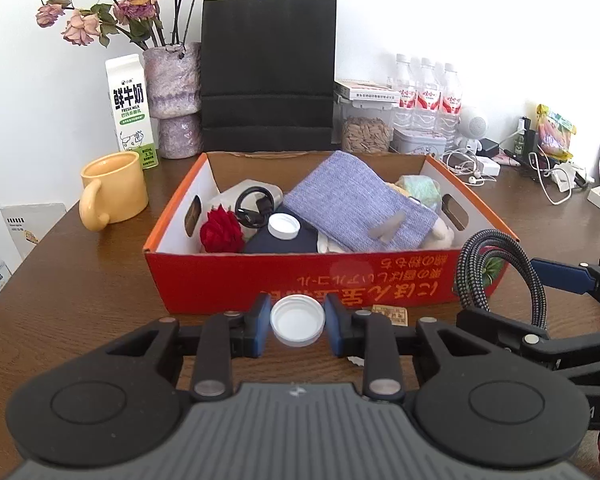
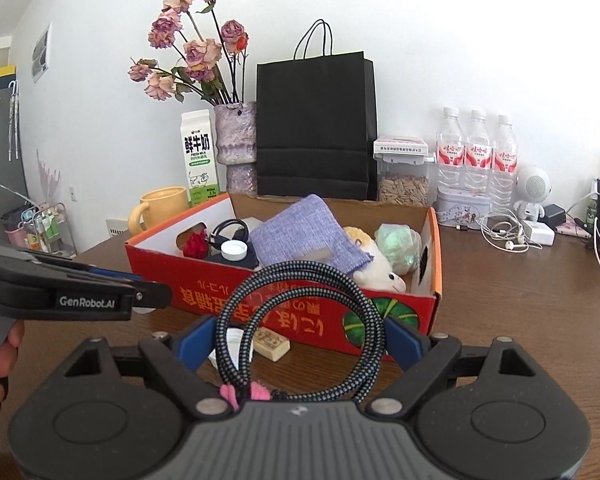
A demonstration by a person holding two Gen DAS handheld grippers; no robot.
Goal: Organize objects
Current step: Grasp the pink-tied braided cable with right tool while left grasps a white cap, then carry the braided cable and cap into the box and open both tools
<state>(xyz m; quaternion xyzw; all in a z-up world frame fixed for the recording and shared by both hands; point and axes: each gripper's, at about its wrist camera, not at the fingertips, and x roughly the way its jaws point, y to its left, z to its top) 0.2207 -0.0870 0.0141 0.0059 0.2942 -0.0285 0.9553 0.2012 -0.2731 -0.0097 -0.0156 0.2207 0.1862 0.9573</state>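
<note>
Two loose items are being carried toward the red cardboard box with orange rim point(image 1: 296, 276) on the brown wooden table point(image 1: 80, 280), so the step in hand looks like the carry phase of tidying. The left gripper point(image 1: 298, 322) is clenching a small white plastic bottle cap point(image 1: 297, 320) between its blue pads, just in front of the box's near wall. The right gripper point(image 2: 300, 336) is holding a coiled black-and-white braided cable point(image 2: 300, 316) with its jaws spread wide around the loop, also short of the near wall.

Next, each load probably needs lifting over the near wall and releasing into free space, which is scarce.

Inside the box are lying a lilac woven fabric pouch point(image 1: 360, 208), a red artificial rose point(image 1: 221, 232), a dark navy bottle with a white cap point(image 1: 284, 236), a black looped cord point(image 1: 250, 204), a white plush toy point(image 2: 380, 272) and a pale green crumpled bundle point(image 2: 398, 246). A small cream printed tile point(image 2: 271, 343) is resting on the table outside.
</note>
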